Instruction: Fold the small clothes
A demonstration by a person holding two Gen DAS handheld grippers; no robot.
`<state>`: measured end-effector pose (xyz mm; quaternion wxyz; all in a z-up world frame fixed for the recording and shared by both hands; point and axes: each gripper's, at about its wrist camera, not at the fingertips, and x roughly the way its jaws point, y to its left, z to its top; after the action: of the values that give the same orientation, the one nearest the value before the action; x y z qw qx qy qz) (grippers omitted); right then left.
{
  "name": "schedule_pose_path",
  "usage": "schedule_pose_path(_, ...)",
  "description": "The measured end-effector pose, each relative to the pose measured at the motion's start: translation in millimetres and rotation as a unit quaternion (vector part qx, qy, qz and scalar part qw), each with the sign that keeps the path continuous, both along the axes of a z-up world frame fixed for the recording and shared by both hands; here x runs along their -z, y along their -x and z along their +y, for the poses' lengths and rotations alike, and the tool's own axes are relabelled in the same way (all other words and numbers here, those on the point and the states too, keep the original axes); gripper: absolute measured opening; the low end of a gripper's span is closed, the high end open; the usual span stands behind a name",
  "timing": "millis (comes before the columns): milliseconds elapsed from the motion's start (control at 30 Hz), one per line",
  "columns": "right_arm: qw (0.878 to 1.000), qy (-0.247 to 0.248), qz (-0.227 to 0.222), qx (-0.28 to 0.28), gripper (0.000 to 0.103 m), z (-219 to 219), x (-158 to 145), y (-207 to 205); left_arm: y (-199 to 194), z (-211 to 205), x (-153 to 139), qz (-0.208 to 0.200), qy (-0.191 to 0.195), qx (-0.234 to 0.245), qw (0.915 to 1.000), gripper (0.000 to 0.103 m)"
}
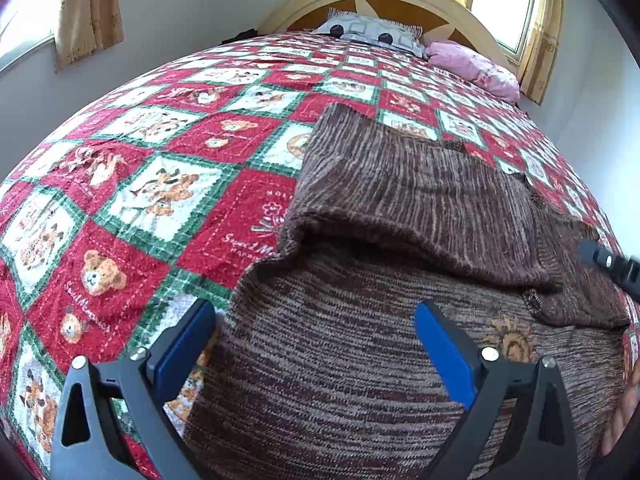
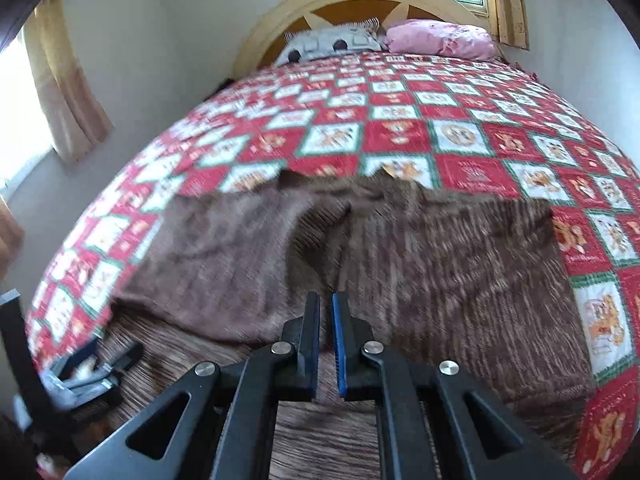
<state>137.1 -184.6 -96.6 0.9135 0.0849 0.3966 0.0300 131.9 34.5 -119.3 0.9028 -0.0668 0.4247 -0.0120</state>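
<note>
The left gripper (image 1: 316, 344), black with blue pads, hangs with jaws spread wide and empty above the near part of a brown striped knitted sweater (image 1: 400, 208). The right gripper (image 2: 326, 320) is clenched with nothing between its pads. The sweater lies partly folded on a red, white and green teddy-bear quilt (image 1: 152, 184), with a pink pillow (image 1: 476, 66) at the far headboard.

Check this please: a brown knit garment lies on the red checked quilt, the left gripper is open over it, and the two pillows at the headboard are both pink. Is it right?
Not quite. Only one pillow is pink; the other pillow is grey and white with dark round spots, as the right wrist view shows. The rest holds: the brown garment lies on the quilt and the left gripper is open over it.
</note>
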Motion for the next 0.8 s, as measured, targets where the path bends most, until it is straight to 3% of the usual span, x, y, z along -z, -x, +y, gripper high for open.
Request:
schedule_pose_path(33,1.0,0.001,-0.005,-0.004,0.01,1.7,-2.0,-3.0,-0.2,0.0,0.1,0.0,0.0,0.0,1.0,0.102)
schedule_pose_path(67,1.0,0.004,-0.006,-0.006,0.025,3.1,-2.0,-5.5,-0.3,0.2,0.2,0.0,0.0,0.0,1.0,0.102)
schedule_pose_path(100,1.0,0.009,-0.007,-0.006,0.05,3.7,-2.1,-7.3,-0.1,0.4,0.2,0.0,0.0,0.0,1.0,0.102)
schedule_pose_path(167,1.0,0.012,-0.017,0.001,0.069,0.6,-1.6,-11.1,-0.1,0.3,0.3,0.0,0.001,0.0,1.0,0.102)
schedule_pose_path(333,1.0,0.008,-0.028,0.006,0.069,-15.6,1.1,-13.1,-0.8,-0.3,1.1,0.001,0.001,0.001,1.0,0.103)
schedule_pose_path(400,1.0,0.013,-0.024,0.006,0.056,-18.5,1.9,-18.6,-1.2,-0.2,1.1,0.0,0.002,0.001,1.0,0.103)
schedule_pose_path(467,1.0,-0.001,-0.016,0.007,0.052,-24.1,3.4,-30.9,-0.7,-1.1,0.9,0.0,0.004,0.001,1.0,0.103)
schedule_pose_path(600,1.0,-0.008,-0.006,-0.01,0.052,-15.7,5.8,-51.5,-0.8,-1.3,1.1,0.0,0.004,0.001,1.0,0.103)
schedule_pose_path(767,0.999,0.006,0.044,-0.011,0.052,-5.1,30.7,-90.5,-0.1,-1.5,1.0,-0.001,0.005,0.001,1.0,0.103)
schedule_pose_path(800,0.999,0.012,0.046,-0.017,0.041,-2.9,35.0,-93.5,-0.3,-1.9,1.1,-0.001,0.006,0.001,1.0,0.103)
